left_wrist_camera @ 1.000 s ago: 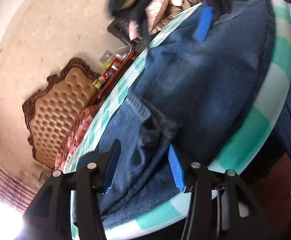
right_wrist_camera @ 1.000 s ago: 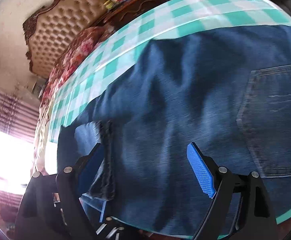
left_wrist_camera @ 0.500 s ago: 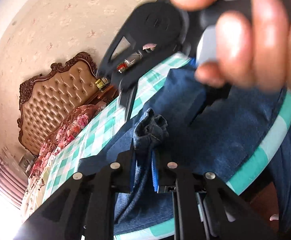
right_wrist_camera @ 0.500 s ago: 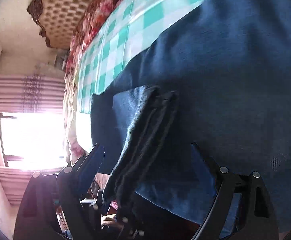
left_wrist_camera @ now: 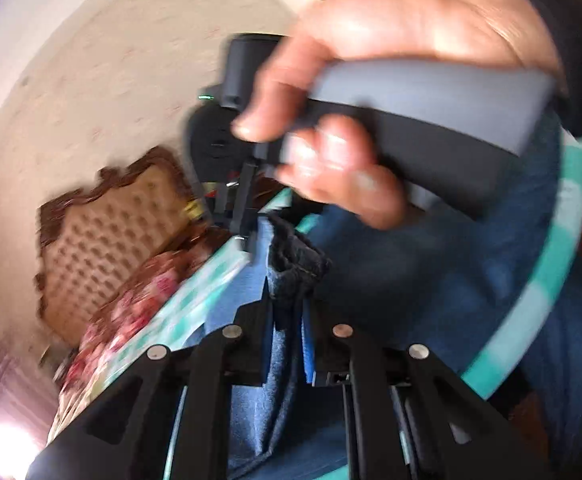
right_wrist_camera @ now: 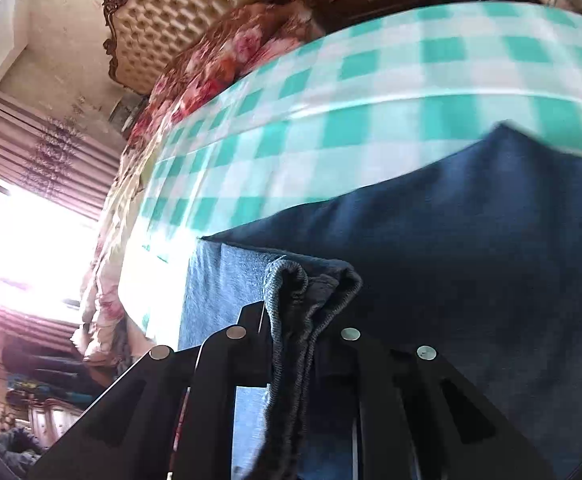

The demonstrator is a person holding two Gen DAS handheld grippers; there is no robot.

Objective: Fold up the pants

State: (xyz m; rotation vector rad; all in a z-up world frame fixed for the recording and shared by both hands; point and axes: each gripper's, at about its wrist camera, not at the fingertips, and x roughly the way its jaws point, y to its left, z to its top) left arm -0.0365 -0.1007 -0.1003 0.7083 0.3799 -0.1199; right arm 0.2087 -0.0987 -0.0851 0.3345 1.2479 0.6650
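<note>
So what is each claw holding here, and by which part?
Both hold the jeans. The left claw pinches a bunched hem edge; the right claw, just closing, has a folded hem edge between its fingers.

My left claw has its jaws drawn nearly together, and the blue pads press a bunched fold of denim from both sides. The black finger linkages run up from the bottom edge of the left wrist view and converge on that fold.

My right claw has its jaws closing, with a rolled denim edge between them; in the right wrist view the two black fingers press against that edge on either side.

In the left wrist view, my right hand fills the upper part, blurred. Its fingers wrap the grey-and-black handle of the right claw, and the thumb lies along the handle's side.
</note>
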